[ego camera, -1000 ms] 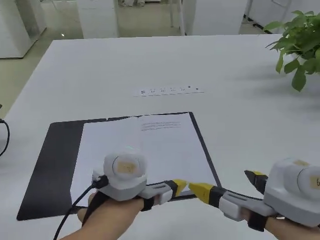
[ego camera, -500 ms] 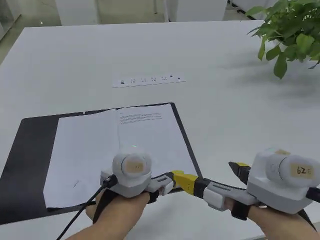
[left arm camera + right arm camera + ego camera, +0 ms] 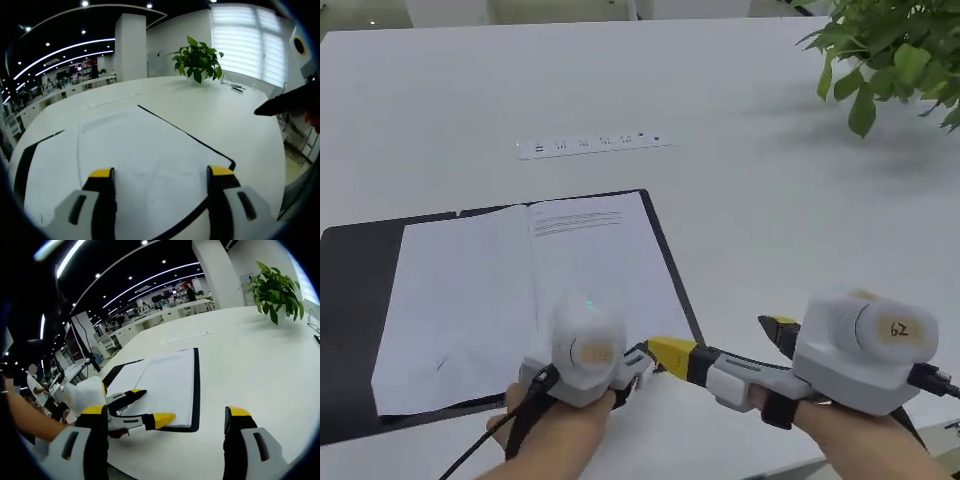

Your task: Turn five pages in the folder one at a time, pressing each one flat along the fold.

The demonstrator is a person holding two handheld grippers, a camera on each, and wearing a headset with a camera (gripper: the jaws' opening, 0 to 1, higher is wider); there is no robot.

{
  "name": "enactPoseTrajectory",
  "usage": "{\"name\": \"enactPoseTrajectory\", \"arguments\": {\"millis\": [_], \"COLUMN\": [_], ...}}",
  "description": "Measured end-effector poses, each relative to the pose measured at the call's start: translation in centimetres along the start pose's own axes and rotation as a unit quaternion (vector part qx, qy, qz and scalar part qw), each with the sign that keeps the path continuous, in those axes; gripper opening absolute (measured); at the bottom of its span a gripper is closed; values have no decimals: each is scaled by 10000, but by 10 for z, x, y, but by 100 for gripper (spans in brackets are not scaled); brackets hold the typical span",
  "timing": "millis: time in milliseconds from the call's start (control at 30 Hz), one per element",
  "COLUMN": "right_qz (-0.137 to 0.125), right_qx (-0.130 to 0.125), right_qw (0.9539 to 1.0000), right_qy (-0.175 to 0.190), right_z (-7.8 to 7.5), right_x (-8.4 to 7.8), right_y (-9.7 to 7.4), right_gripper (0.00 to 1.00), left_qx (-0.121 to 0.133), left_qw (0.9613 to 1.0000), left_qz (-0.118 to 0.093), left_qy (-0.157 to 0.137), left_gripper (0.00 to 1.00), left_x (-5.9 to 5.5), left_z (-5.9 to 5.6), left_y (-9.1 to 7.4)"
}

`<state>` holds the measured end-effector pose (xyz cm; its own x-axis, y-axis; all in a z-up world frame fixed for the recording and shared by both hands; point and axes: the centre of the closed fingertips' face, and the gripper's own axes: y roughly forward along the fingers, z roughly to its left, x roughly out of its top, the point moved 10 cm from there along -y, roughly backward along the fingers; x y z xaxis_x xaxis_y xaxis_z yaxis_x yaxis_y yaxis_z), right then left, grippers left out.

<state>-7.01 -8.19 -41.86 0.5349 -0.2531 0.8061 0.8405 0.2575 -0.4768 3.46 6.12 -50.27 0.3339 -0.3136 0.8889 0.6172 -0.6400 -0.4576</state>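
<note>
An open black folder (image 3: pixel 350 300) lies on the white table, its white pages (image 3: pixel 570 270) flat with a few printed lines at the top. My left gripper (image 3: pixel 638 358) is open at the folder's near right corner. In the left gripper view, its yellow-tipped jaws stand apart over the right-hand page (image 3: pixel 145 150), holding nothing. My right gripper (image 3: pixel 720 338) hovers open just right of that corner, one yellow fingertip (image 3: pixel 667 351) close to the left gripper. The right gripper view shows the folder (image 3: pixel 165 380) and the left gripper (image 3: pixel 149 405) ahead of the right gripper (image 3: pixel 165 412).
A white power strip (image 3: pixel 595 143) lies beyond the folder. A potted plant (image 3: pixel 895 55) stands at the far right of the table. The table's near edge runs just under both hands. A person (image 3: pixel 35 385) stands off to the left in the right gripper view.
The head camera has shifted, so the folder sits further left in view. The right gripper has closed in on the left gripper at the folder's near right corner.
</note>
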Motion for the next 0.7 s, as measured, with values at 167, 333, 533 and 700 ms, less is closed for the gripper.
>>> {"name": "enactPoseTrajectory", "arguments": {"millis": [167,333,533,700], "right_qz": [34,76,133,165], "right_qx": [-4,21,39,47], "right_qw": [10000,10000,9999,9998], "right_qy": [27,26,40,41], "right_z": [-2,-2,-2,-2], "right_x": [0,-2,-5,-6], "right_y": [1,3,6,7], "right_gripper": [96,96,96,96], "left_qx": [40,-15,-68,-145], "left_qw": [9998,9992,9984,9978], "left_qz": [-203,-401,-566,-648], "left_qy": [57,48,21,24], "left_gripper": [75,74,65,55], "left_x": [-5,-10,-14,-15], "left_z": [1,4,8,5], "left_y": [0,-1,-4,-4]}}
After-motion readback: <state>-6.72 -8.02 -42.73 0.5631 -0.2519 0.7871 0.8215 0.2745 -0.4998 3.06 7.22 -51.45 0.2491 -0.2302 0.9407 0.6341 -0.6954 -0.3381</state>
